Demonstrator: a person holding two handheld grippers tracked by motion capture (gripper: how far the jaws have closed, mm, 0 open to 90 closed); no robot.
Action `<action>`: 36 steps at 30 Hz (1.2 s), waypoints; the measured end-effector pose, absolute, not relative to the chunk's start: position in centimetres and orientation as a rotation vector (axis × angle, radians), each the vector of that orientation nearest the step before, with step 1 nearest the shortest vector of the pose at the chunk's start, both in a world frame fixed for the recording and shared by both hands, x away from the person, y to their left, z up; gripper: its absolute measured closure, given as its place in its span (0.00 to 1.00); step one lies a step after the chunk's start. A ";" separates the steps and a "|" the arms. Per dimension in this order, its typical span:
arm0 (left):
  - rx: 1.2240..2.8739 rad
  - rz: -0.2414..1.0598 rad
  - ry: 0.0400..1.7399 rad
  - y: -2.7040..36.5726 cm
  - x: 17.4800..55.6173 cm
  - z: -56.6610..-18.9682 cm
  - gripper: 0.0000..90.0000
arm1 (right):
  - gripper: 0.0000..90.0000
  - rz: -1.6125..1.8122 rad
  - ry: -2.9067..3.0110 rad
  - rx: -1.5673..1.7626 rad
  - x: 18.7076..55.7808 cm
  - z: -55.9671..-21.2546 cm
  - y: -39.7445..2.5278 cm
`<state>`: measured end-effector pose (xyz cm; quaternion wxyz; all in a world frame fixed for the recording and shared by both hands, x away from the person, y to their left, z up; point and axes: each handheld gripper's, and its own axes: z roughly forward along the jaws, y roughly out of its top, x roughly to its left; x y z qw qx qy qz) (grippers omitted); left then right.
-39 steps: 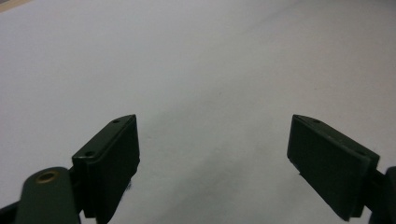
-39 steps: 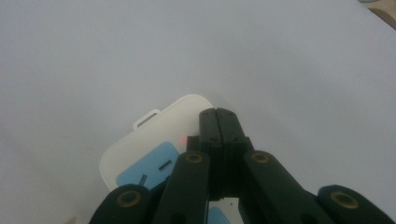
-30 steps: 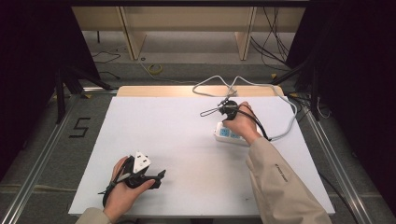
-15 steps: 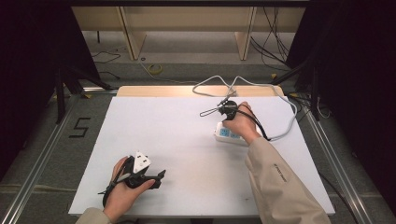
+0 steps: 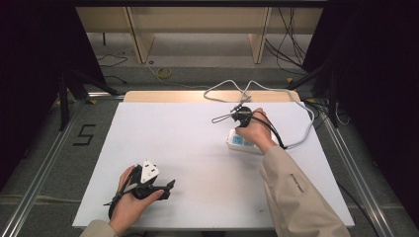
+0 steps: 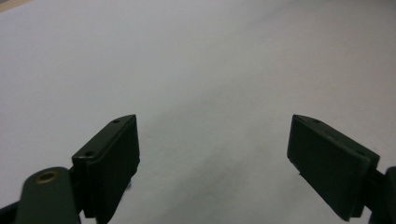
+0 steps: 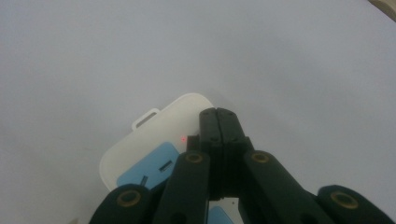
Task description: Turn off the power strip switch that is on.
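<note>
Closed hand-held gripper pressing at a power strip's switch end while the other waited idle.

At the near left of the white worktop (image 5: 197,148), the left hand-held gripper (image 6: 212,154) rested in the person's hand with its jaws spread wide and nothing between them, only bare surface ahead. Toward the far right, the right hand-held gripper (image 7: 218,122) had its jaws pressed fully together, gripping nothing, its tip over the end of the white rectangular power strip with blue socket faces (image 7: 154,140), just beside a small glowing red light (image 7: 181,138). The strip lay flat, its white cable (image 5: 301,106) looping off behind. By that lit indicator the switching looked done or nearly so; lifting away likely remained.
</note>
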<state>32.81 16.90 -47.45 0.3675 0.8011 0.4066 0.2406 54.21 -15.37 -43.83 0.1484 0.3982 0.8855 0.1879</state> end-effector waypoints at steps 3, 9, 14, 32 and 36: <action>2.059 0.621 1.043 16.9 32.8 -47.4 0.18 | 1.00 0.537 2.544 1.137 54.2 -43.8 -15.3; 2.059 0.621 1.042 16.9 32.8 -47.4 0.18 | 1.00 0.534 2.538 1.136 54.1 -43.8 -15.3; 2.058 0.617 1.044 16.9 32.8 -47.5 0.18 | 1.00 0.534 2.532 1.139 54.0 -43.9 -15.3; 2.059 0.615 1.044 16.9 32.8 -47.5 0.18 | 1.00 0.571 2.508 1.152 53.9 -43.6 -15.5; 2.060 0.614 1.045 16.9 32.8 -47.5 0.18 | 1.00 0.583 2.502 1.152 53.8 -43.7 -15.7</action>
